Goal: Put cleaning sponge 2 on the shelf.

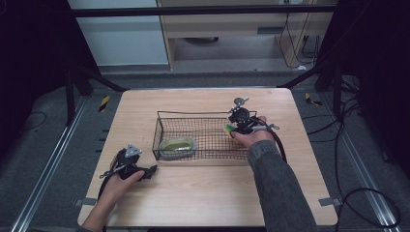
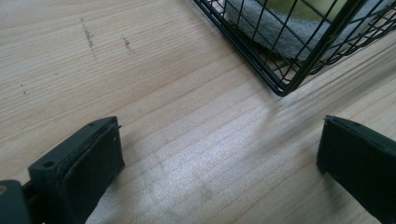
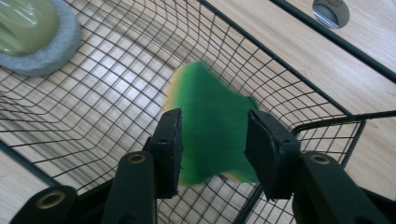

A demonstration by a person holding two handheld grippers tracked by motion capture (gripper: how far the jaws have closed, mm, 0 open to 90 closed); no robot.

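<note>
**High view: a green sponge held over a wire basket on a wooden worktop**

High view showed a light wooden worktop [image 1: 203,193] with a black wire basket [image 1: 164,126] near its middle. Inside the basket, at its left end, lay a grey-edged pad with a yellow-green top [image 1: 178,145]. The right gripper [image 1: 234,126] hung over the basket's right end, with a green and yellow sponge [image 1: 229,128] at its tip. In the right gripper view, the sponge [image 3: 210,126] was blurred and sat between the two black jaws, above the mesh floor of the basket; the jaws stood close on either side of it, and whether they pressed on it could not be told. The left gripper [image 1: 151,171] rested on the worktop, just in front of the basket's near left corner. In the left gripper view, its jaws were spread wide with only bare wood between them, the basket corner [image 2: 282,88] just beyond.
</note>
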